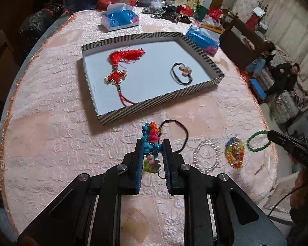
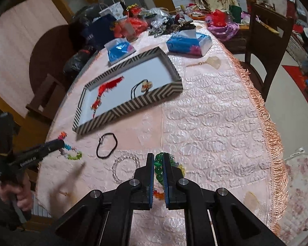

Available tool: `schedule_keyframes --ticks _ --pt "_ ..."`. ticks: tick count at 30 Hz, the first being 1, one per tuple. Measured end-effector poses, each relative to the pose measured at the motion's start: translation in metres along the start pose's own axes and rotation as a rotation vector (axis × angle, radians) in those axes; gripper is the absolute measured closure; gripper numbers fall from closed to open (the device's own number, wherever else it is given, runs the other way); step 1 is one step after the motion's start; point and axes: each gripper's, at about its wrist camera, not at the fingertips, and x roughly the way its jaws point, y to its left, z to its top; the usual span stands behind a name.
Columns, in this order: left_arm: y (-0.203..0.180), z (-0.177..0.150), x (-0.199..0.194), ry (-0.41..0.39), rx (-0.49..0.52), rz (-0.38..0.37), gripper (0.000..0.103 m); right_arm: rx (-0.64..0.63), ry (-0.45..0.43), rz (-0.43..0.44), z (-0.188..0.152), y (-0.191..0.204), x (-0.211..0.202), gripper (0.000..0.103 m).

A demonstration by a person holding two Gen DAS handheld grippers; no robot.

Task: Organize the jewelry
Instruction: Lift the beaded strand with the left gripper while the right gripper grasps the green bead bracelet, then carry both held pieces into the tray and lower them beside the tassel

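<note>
Nearest to me, the left gripper (image 1: 152, 146) pinches a knotted cord ornament (image 1: 151, 137) of turquoise, orange and pink, its fingers (image 1: 137, 157) pressed on the turquoise knots while a pale bead and a green tuft dangle below them. The right gripper (image 2: 158, 164) is closed on a green bead bracelet (image 2: 159, 169), the beads squeezed between its blue pads, with the loop hanging beneath. Both pieces look lifted clear of the pink tablecloth (image 1: 51, 143).

Still lying on the cloth, just beyond the grippers, are a clear bead bracelet (image 1: 206, 157), an orange and yellow bead bracelet (image 1: 235, 152) and a black cord loop (image 2: 106, 145). They are next in line, I'd guess.

Farther off sits the striped tray (image 1: 160, 102), where a red tassel knot (image 1: 121, 69) lies on the left and a black cord with a flower charm (image 1: 182, 72) lies on the right. The middle and near part of the white floor are bare.

To do this carry well, I'd keep both grips firm and lift each piece high enough that its hanging tail clears the tray's near wall. Bring them in one at a time, so the grippers don't crowd each other. Set each down on a bare patch, apart from the tassel and the black cord, and let the tail settle before the fingers part. The cord ornament looks floppy and could snag or tangle with the tassel.
</note>
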Motion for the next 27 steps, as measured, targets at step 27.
schedule_keyframes --ticks 27 --pt "-0.022 0.017 -0.009 -0.032 0.021 0.116 0.087 -0.144 -0.069 -0.053 0.013 0.026 -0.019 0.096"
